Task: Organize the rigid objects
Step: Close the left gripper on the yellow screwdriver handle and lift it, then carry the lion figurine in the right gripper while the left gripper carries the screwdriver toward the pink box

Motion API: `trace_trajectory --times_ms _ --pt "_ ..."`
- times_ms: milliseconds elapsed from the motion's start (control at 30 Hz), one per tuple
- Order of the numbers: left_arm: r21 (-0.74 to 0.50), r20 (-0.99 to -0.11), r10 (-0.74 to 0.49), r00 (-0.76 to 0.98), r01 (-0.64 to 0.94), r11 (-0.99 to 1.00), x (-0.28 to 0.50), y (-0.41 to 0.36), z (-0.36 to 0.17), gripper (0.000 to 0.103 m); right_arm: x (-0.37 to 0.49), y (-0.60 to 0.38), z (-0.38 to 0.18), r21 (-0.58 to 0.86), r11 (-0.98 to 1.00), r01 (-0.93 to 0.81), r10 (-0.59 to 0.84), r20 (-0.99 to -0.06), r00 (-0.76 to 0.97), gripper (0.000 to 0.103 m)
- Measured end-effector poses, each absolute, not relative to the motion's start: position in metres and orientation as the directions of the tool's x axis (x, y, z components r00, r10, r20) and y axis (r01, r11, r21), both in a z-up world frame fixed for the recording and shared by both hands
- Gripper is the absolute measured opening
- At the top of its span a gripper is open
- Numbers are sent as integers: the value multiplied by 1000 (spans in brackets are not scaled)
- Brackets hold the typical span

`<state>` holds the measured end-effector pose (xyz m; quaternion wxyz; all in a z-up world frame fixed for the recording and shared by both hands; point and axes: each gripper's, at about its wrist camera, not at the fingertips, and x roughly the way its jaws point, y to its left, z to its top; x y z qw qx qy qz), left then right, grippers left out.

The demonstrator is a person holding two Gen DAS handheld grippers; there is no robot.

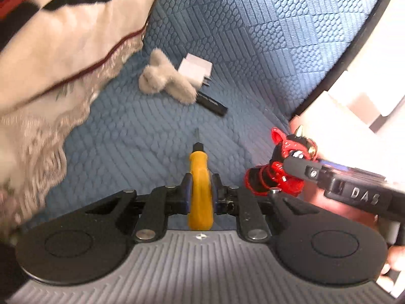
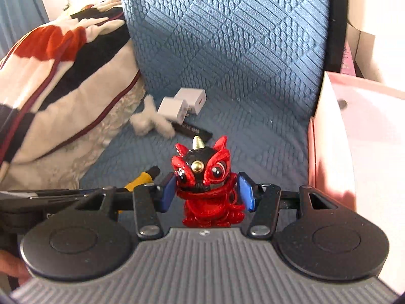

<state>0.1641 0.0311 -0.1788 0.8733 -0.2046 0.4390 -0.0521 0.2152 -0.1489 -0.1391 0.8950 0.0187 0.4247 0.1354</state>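
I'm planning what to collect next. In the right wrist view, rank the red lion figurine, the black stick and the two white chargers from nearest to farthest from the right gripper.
1. Red lion figurine: between the pads of the right gripper.
2. Black stick: on the blue cover beyond the figurine.
3. White chargers: just behind the stick, left of centre; the left one looks slightly nearer.

I have a yellow-handled screwdriver [image 1: 200, 190] clamped in my left tongs [image 1: 200, 186], tip pointing away. My right tongs [image 2: 207, 190] hold a glossy red-and-black lion figurine [image 2: 205, 177] upright. Two white chargers [image 2: 182, 105] and a black stick [image 2: 193, 129] lie on the blue quilted bed.
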Motion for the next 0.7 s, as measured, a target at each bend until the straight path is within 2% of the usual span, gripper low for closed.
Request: trace_trajectory --times_ms 233,633,667,700 --pt "-422 -744 -287 603 -92 902 145 29 -177 15 172 -147 -144 113 971 -212 222 -761 609 56" --pt "-472 -752 -332 570 -113 874 160 38 -183 17 142 -150 -160 120 982 -150 185 -789 586 56" --pt "-491 -748 -347 566 -120 863 163 41 -184 18 142 -150 -160 121 982 -147 185 -792 581 56" --pt "-509 -744 -358 564 -130 851 164 43 -185 24 142 -150 -160 118 982 -148 183 -793 582 55"
